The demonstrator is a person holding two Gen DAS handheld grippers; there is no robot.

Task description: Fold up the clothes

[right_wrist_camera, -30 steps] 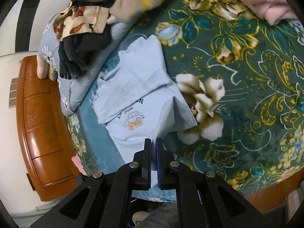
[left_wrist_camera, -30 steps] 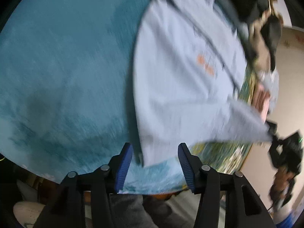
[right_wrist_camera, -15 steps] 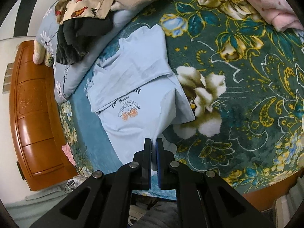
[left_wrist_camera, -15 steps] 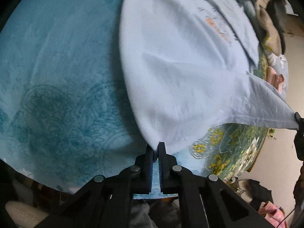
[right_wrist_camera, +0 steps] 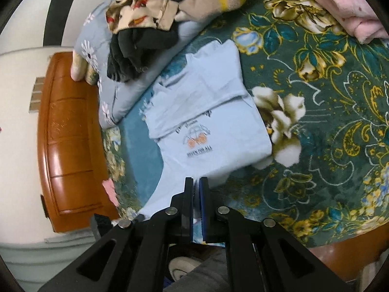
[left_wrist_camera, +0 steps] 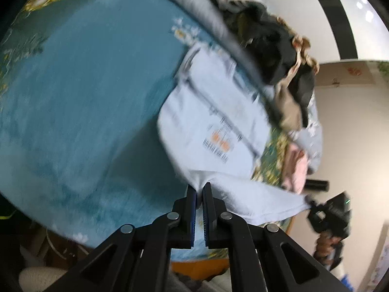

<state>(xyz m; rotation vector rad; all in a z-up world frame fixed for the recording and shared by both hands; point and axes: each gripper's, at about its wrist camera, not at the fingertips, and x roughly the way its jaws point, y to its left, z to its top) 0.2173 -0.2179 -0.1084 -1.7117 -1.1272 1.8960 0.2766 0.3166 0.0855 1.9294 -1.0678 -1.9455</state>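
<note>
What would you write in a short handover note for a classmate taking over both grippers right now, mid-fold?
Left gripper: shut on the hem of the light blue T-shirt.
Right gripper: shut on the same hem, at the other corner.
The shirt lies print-up on the floral bedspread, both sleeves already folded in, hem lifted.
Left to do: carry the hem up over the print towards the collar, release, then probably start on the unfolded clothes pile. Folded pink clothes sit at the bed's far edge.

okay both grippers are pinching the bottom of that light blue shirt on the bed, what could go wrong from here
1. The left gripper and right gripper each pinch only a small bit of the shirt hem, so it may slip out.
2. The folded-in sleeves could flop open as the hem lifts.
3. The clothes pile lies close behind, so the fold may land against it.
</note>
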